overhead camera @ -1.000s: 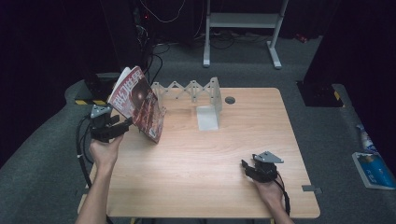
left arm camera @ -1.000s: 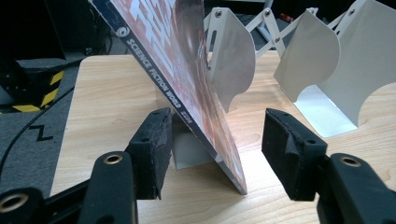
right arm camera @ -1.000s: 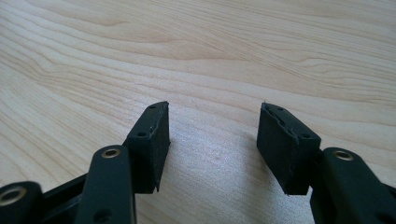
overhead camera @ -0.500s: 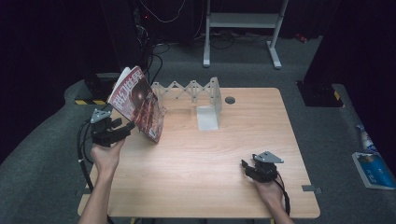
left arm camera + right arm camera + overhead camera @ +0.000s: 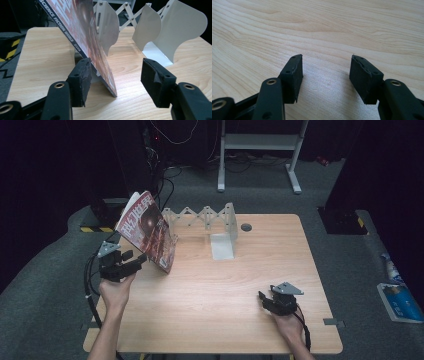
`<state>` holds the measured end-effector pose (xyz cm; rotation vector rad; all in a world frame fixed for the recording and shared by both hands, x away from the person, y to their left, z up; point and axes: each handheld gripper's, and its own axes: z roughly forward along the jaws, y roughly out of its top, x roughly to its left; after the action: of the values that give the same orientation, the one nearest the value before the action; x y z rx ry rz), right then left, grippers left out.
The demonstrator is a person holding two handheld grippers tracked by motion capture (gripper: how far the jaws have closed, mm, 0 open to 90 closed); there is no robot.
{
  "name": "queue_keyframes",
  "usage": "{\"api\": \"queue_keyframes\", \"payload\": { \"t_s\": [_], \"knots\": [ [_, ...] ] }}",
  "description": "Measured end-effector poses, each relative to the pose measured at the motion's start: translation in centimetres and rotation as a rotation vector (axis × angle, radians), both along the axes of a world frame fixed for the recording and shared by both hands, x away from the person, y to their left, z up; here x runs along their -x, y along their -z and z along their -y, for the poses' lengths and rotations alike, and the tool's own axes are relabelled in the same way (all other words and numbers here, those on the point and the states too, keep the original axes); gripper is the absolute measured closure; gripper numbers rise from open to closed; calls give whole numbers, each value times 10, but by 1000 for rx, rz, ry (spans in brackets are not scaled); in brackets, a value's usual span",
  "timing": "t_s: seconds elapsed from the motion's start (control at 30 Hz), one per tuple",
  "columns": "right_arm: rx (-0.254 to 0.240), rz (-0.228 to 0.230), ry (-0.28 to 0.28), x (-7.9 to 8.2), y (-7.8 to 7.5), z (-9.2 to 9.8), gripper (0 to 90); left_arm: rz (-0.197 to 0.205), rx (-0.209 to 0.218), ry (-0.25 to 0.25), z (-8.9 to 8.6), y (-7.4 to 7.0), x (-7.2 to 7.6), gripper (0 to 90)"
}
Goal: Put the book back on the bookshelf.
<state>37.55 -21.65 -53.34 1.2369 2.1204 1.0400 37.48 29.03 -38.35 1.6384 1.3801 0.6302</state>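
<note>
Wooden table (image 5: 225, 285) amid dark room, magazine (image 5: 150, 230) against rack (image 5: 220, 222), both tongs wide, empty.

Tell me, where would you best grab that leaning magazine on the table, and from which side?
Probably the magazine's lower near edge, approached from the person's side along the table. It stands tilted against the white expanding file rack, so that thin edge juts toward the left tool, whose open jaws already straddle it. Pinching across the covers there seems easiest.
</note>
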Motion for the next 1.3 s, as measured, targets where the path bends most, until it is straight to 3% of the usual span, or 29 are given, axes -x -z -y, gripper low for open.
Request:
{"api": "queue_keyframes", "payload": {
  "t_s": [1.3],
  "knots": [
    [-2, 0, -6, 0, 0, 0, 443, -10, 39, 104, 33, 17, 11, 416]
  ]
}}
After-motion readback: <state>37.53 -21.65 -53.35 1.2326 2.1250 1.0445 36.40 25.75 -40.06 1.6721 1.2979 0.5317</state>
